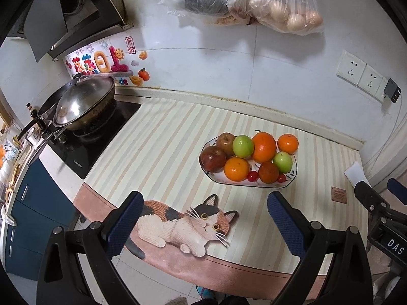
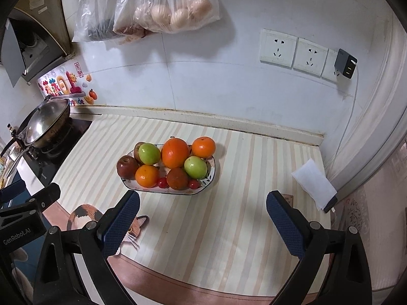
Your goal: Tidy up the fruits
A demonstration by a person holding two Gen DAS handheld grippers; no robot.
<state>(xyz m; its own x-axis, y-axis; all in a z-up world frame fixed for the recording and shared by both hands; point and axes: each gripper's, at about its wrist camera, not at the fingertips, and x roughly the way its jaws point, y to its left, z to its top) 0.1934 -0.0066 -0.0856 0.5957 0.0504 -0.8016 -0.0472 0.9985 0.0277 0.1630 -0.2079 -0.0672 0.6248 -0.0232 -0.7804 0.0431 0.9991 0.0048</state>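
Wok (image 1: 84, 101): shiny metal. Plate (image 1: 290, 181): glossy ceramic. Surface mat (image 1: 165, 147): matt striped cloth. Bags (image 1: 279, 0): clear plastic. Tongs pads (image 1: 286, 218): textured rubber.

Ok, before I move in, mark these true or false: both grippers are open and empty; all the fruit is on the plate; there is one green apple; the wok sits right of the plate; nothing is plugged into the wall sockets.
1. Both grippers are open and empty. True: left gripper and right gripper hold nothing.
2. All fruit is on the plate. True.
3. There is one green apple. False: two, one at the back and one on the right.
4. The wok sits right of the plate. False: it is to the left, on the stove.
5. Nothing is plugged in. False: a charger is in the rightmost socket.
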